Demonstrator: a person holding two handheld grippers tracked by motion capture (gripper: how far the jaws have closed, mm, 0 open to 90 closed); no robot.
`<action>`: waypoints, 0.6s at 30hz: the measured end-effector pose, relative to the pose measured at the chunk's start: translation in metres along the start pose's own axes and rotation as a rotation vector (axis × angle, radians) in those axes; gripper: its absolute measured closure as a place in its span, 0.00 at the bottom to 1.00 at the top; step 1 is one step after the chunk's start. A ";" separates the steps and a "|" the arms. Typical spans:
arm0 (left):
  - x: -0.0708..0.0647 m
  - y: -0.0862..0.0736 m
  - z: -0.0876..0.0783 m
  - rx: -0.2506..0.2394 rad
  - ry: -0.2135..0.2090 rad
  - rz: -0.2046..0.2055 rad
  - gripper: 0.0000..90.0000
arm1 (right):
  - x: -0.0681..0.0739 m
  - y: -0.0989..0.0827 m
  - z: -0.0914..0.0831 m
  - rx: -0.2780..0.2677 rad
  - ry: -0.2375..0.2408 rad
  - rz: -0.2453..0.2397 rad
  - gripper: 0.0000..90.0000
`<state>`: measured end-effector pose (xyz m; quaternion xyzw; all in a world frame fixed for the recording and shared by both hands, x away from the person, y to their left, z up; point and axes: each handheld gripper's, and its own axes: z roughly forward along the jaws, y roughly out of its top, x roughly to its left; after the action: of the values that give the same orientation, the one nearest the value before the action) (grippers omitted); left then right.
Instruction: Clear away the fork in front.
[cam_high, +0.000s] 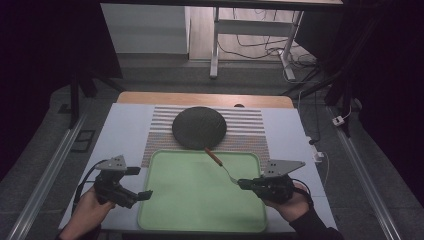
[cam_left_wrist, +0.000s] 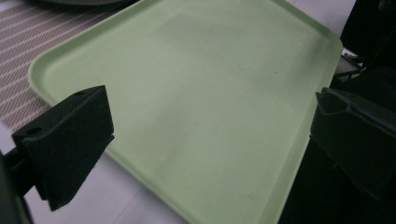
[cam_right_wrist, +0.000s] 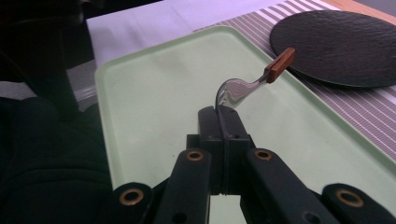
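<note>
My right gripper is shut on the metal end of a utensil with a brown wooden handle. The utensil slants up over the right part of a pale green tray. Its handle points toward the near rim of a black round plate. My left gripper stands open at the tray's left edge, jaws wide apart with nothing between them.
A striped placemat lies under the plate and the tray's far edge, on a white table top. Beyond the table are desk legs and cables on the floor.
</note>
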<state>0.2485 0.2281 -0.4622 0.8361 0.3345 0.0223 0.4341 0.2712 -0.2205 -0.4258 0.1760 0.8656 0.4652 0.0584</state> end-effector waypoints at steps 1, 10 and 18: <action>0.001 0.006 0.005 0.008 -0.006 0.015 0.00 | 0.001 0.000 0.000 0.001 0.004 -0.001 1.00; -0.004 0.030 0.024 0.040 -0.031 0.076 0.00 | 0.011 0.002 0.008 -0.003 0.083 -0.008 1.00; -0.011 0.051 0.046 0.086 -0.073 0.159 0.00 | 0.022 0.005 0.017 0.004 0.154 -0.038 1.00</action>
<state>0.2822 0.1683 -0.4503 0.8783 0.2514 0.0117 0.4065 0.2563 -0.1966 -0.4298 0.1233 0.8716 0.4745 0.0001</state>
